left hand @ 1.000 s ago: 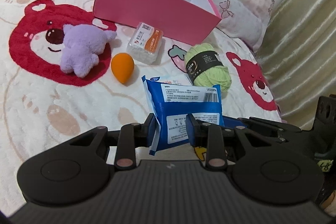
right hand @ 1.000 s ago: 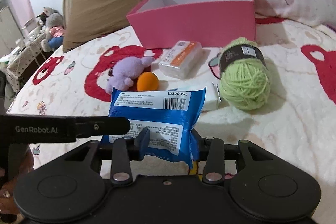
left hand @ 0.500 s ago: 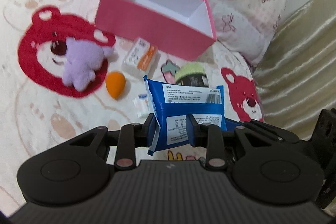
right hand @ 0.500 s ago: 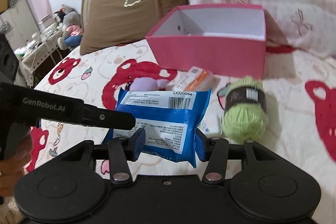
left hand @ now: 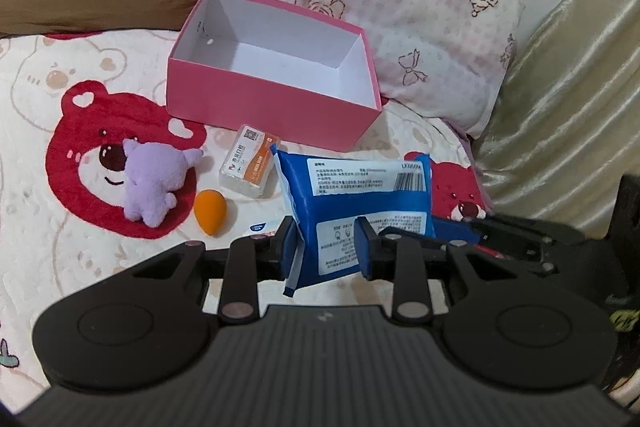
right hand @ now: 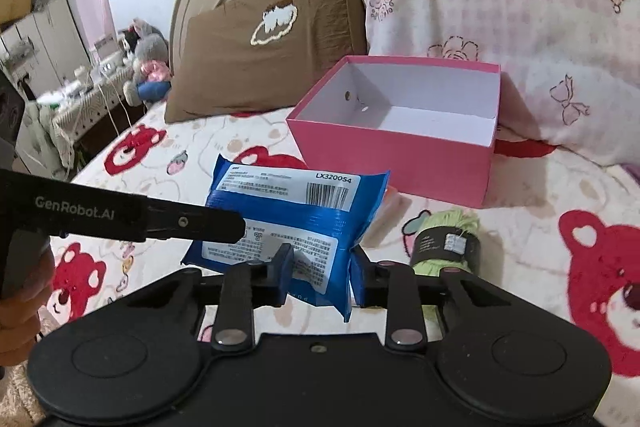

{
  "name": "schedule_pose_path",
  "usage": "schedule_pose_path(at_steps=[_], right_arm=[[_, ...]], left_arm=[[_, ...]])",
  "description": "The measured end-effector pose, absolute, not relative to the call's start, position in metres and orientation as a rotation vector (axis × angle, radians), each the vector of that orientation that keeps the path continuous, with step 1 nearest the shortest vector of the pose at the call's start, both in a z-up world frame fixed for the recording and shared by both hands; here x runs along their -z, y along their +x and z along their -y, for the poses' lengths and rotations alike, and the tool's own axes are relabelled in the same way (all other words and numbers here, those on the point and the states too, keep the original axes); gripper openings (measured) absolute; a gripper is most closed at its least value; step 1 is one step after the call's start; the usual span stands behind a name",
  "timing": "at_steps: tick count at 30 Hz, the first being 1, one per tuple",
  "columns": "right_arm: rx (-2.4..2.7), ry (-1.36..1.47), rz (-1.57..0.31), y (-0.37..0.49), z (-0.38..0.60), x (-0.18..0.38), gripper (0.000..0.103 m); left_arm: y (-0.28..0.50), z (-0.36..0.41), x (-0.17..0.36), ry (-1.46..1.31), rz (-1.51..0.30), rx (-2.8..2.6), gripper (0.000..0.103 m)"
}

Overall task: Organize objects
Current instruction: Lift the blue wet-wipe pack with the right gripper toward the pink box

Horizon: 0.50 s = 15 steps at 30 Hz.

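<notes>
One pink box (left hand: 276, 107) sits open on the bed (left hand: 32, 211). One blue packet (left hand: 352, 203), lifted above the bed, is clenched by the left tool (left hand: 327, 247) while the right tool (right hand: 320, 277) is closing on it. One purple plush (left hand: 154, 183), one orange sponge (left hand: 210, 211).

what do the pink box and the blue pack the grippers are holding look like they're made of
Pink box: probably cardboard, matte pink outside and plain white inside; its walls are thin, flat and sharply folded at the corners.
Blue pack: looks like soft glossy plastic film; it creases and catches light, has crimped end seams and carries white printed labels with a barcode. What is inside is not visible.
</notes>
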State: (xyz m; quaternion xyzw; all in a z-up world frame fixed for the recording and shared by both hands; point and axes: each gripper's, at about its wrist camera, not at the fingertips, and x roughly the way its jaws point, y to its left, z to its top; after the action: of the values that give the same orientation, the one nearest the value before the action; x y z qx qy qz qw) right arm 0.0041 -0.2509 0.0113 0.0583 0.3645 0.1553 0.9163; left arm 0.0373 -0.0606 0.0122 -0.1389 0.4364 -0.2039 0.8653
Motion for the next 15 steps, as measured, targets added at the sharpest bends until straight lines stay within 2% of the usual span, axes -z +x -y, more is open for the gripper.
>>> schedule_pose_path(at_steps=[6,11,15], right_arm=[[-0.338,0.014,-0.891,0.04,0.249,-0.054,0.032],[-0.392,-0.122,-0.947,0.067,0.244,-0.093,0.032],[-0.395,-0.102,-0.967,0.097,0.253,-0.104,0.029]], left_arm=[[0.063,0.064,-0.035,-0.297,-0.95,0.426,0.029],[0.087,0.06,-0.055,-0.339,-0.938,0.446,0.029],[0.111,0.065,-0.062,-0.303,-0.913,0.42,0.029]])
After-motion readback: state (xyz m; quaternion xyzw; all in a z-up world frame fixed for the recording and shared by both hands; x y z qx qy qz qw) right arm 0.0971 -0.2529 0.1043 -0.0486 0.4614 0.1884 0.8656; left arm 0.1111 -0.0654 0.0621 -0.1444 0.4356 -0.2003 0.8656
